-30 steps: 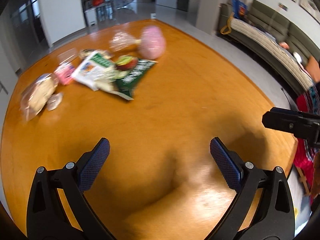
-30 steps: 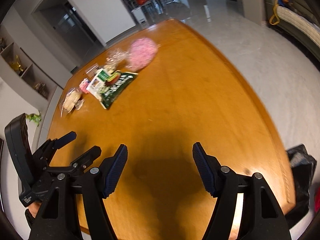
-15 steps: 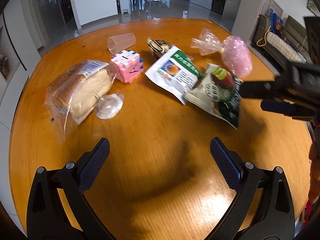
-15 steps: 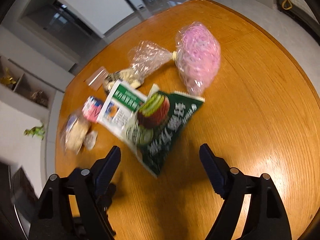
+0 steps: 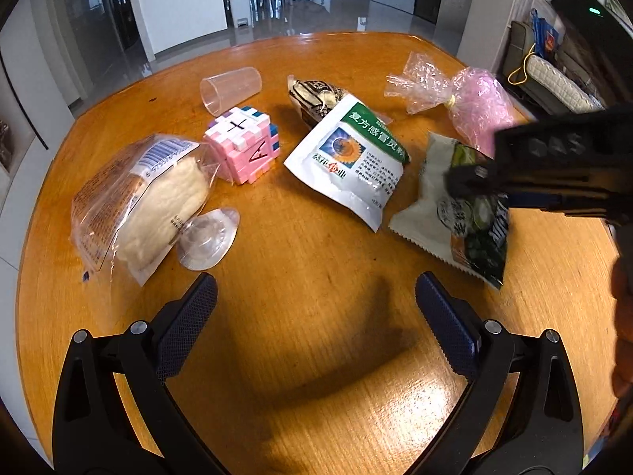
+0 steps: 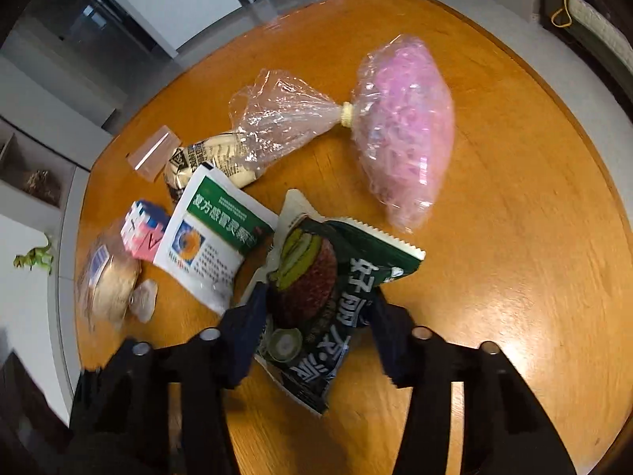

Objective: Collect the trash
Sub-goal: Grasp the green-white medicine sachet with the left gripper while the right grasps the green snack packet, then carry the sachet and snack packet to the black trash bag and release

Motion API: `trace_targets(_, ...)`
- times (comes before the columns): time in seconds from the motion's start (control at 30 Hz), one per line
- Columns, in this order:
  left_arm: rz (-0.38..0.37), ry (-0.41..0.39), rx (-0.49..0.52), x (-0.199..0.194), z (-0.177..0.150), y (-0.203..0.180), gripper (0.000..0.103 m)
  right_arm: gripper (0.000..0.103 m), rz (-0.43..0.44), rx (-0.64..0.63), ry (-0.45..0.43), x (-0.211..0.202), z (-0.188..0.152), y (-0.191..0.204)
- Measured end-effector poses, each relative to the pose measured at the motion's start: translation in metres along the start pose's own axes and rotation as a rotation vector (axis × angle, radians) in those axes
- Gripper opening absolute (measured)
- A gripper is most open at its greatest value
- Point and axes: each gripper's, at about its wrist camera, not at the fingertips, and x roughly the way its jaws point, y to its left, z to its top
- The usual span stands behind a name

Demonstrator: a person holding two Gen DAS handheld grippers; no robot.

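Several items lie on a round wooden table (image 5: 316,356). A dark green snack wrapper (image 6: 328,297) lies between the fingers of my right gripper (image 6: 316,316), whose jaws stand open on either side of it; the wrapper also shows in the left wrist view (image 5: 455,213). A white and green medicine pouch (image 5: 352,158) lies beside it. My left gripper (image 5: 312,308) is open and empty over bare table, short of the items. A clear plastic cup (image 5: 229,89) lies on its side at the back.
A bagged bread loaf (image 5: 138,198), a clear dome lid (image 5: 207,237), a pink puzzle cube (image 5: 245,144), a black-and-white packet (image 5: 316,97) and a tied pink bag (image 6: 403,130) lie around. A sofa (image 5: 554,79) stands far right.
Both grippers have moved in toward the pile. My right gripper has come down around the green wrapper and its fingers have narrowed. My left gripper stays open.
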Motion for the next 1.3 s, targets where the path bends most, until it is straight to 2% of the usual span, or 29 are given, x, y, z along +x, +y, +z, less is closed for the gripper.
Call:
trace_targets(0.13,-0.005,-0.003,0.010,0.003,0.009,-0.006,0.097,0.046,0.053,0.006,0.013,-0.013,-0.018,-0.038)
trace_targets(0.33,0.026,-0.008,0.095,0.011,0.042,-0.028,0.097,0.046,0.106,0.020,0.025,-0.032,-0.047,-0.080)
trace_targets(0.5,0.080,0.040,0.170,0.040,0.069,-0.036,0.097,0.047,0.146,0.029,0.022,-0.038,-0.054,-0.092)
trace_targets(0.6,0.081,0.080,0.178,0.054,0.074,-0.037,0.096,0.047,0.159,0.023,0.020,-0.035,-0.051,-0.093)
trace_targets(0.63,0.073,0.092,0.169,0.059,0.075,-0.037,0.092,0.047,0.160,0.018,0.017,-0.036,-0.052,-0.095)
trace_targets(0.7,0.007,0.083,0.129,0.059,0.078,-0.033,0.074,0.047,0.162,0.009,0.010,-0.038,-0.055,-0.101)
trace_targets(0.77,-0.006,0.089,0.107,0.057,0.077,-0.032,0.062,0.047,0.165,0.003,0.003,-0.041,-0.059,-0.104)
trace_targets(0.87,-0.033,0.095,0.098,0.050,0.069,-0.035,0.054,0.047,0.177,0.007,-0.006,-0.051,-0.079,-0.120)
trace_targets(0.93,-0.085,0.101,0.060,0.044,0.064,-0.032,0.049,0.046,0.182,0.010,-0.007,-0.050,-0.080,-0.111)
trace_targets(1.03,-0.154,0.104,0.028,0.028,0.047,-0.033,0.047,0.046,0.199,0.021,-0.018,-0.060,-0.092,-0.120)
trace_targets(1.3,-0.260,0.034,0.082,-0.034,0.004,-0.066,0.046,0.046,0.213,0.076,-0.084,-0.101,-0.129,-0.161)
